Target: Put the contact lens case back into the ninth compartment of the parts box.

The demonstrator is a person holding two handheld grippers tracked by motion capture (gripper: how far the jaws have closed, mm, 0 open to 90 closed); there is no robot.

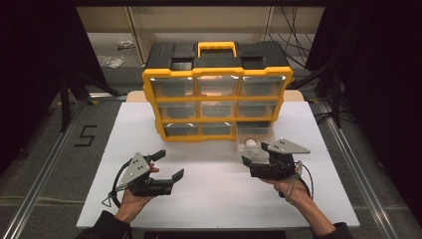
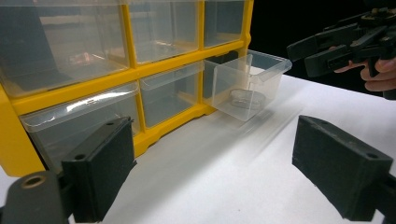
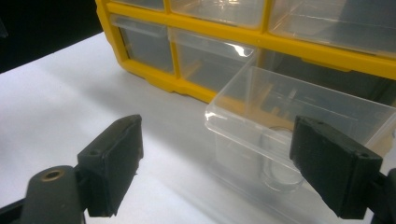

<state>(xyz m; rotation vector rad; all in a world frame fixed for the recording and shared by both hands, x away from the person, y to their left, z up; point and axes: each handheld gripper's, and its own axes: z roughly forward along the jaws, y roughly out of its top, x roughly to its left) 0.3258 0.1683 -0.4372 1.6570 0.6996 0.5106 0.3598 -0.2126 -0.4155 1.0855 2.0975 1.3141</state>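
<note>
High view: above the table's (image 1: 209, 199) near edge, facing forward and down. Both gripper views: low, close, sharing the pulled-out drawer (image 2: 245, 84) and yellow cabinet (image 3: 299, 44).

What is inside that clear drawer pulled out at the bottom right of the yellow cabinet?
The pulled-out drawer holds one small round, pale thing lying on its floor. Through the clear plastic it looks like a disc or lid; what it is exactly cannot be told. Nothing else shows inside.

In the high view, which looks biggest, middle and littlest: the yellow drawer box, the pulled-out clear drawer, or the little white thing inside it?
1. The yellow drawer box, by far the largest.
2. The pulled-out clear drawer, much smaller.
3. The little white thing in that drawer, the smallest.
</note>
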